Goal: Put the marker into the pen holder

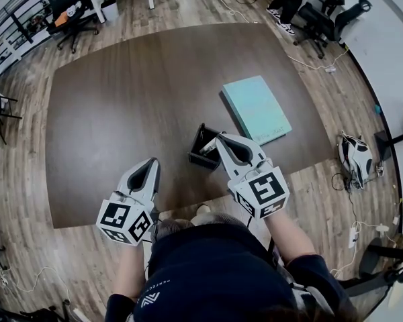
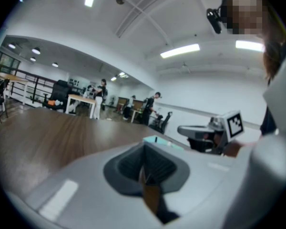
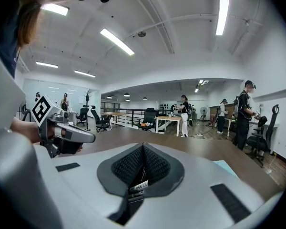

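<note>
Marker sits low between the jaws of the right gripper, a dark body with a white printed label. The jaws are closed on it, with only a thin slot left above it. From that view its long axis seems to run back along the jaws toward the camera, though so little of it shows that I cannot be sure.

In the head view, the black pen holder stands just ahead of the right gripper and slightly to its left, almost touching the jaw tips. A pale sliver at the holder's mouth may be the marker's end, but it is too small to tell whether it is inside the rim yet. The holder itself is hidden from the right gripper view, beneath the gripper body.

The left gripper hangs well to the left of the holder and nearer the person, over the near edge of the table. Its jaws are drawn together with nothing held, and only a narrow strip of brown wood shows through the gap.

A teal book lies beyond the right gripper and to its right, clear of the holder.

The right gripper is plainly the nearer one. I judge the drop turns on getting the marker's lower end over the holder's opening and its axis upright before the jaws part.
</note>
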### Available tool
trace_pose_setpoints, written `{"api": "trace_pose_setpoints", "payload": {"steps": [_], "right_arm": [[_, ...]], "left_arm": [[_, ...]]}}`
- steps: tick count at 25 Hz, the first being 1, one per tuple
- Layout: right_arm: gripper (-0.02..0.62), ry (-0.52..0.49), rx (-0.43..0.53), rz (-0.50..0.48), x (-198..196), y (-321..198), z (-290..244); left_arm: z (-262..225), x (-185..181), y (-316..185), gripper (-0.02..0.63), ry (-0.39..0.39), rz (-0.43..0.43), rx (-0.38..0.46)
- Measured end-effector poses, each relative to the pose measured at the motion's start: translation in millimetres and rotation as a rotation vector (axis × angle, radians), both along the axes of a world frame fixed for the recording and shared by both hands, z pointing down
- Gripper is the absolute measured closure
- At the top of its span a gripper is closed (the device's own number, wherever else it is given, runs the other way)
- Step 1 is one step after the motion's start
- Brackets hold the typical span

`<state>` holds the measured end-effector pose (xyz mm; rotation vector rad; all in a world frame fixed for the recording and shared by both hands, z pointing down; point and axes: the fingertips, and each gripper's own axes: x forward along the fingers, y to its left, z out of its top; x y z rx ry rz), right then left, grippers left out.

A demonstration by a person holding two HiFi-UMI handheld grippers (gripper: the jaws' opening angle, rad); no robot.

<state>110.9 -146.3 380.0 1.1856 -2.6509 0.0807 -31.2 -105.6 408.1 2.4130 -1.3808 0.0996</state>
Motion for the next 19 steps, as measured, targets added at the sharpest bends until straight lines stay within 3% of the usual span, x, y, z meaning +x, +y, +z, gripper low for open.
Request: {"api": "trace_pose_setpoints", "payload": {"steps": [19], "right_arm": [[0.597,0.000,-0.021,0.009,4,-2,6]], "left_arm": [[7,15,-2,0.603,-0.001,0.046,-0.016]]}}
